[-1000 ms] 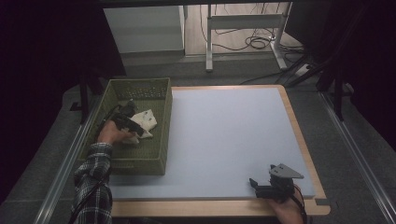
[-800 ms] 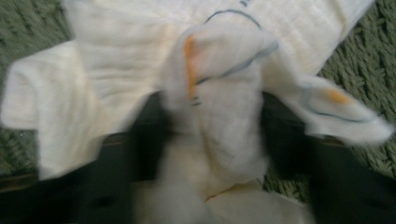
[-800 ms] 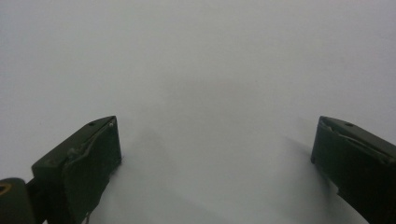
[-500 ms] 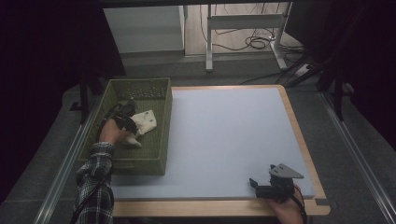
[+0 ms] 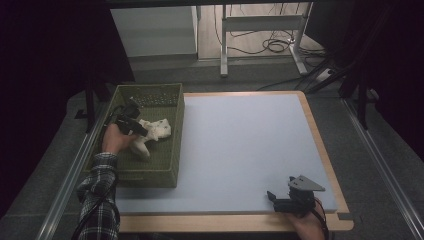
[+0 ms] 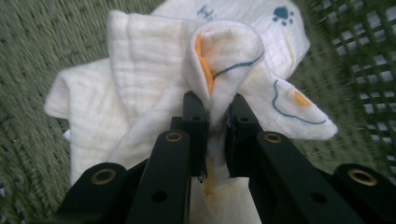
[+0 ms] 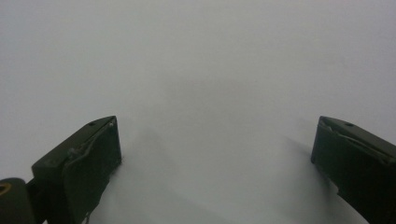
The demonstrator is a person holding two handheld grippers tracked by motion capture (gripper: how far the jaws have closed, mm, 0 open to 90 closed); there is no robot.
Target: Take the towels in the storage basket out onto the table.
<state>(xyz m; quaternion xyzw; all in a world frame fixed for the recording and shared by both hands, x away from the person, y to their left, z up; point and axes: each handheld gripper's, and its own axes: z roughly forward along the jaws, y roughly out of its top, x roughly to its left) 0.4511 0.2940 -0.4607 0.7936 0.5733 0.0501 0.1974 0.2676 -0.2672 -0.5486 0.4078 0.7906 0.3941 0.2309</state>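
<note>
Cream muslin, crinkled and soft, makes up the cloth (image 6: 154, 88); it carries small prints: a dark blue paw mark, thin teal outlines and orange patches. It lies bunched in the green basket (image 5: 165, 170), at about the middle of it, with one fold drawn up into a loop. The left gripper (image 6: 215, 114) has its jaws pressed together on that fold, pinching the fabric between the black pads, while the rest of the cloth spreads below over the woven basket floor. In the high view the left gripper (image 5: 131, 121) sits over the basket, the hand (image 5: 116, 140) behind it coming out of a plaid sleeve (image 5: 100, 200).

The basket stands at the left edge of the desk (image 5: 250, 145), whose top is a pale blue-grey mat framed by a light wooden rim. The right gripper (image 5: 284, 199) rests at the near right corner of the mat, well apart from the basket; in its own view its jaws are spread wide over the bare mat with nothing between them.

Around the desk the room is dim, with grey carpet, metal rails at each side, a white frame (image 5: 260, 25) and loose cables (image 5: 270, 45) on the floor beyond.
</note>
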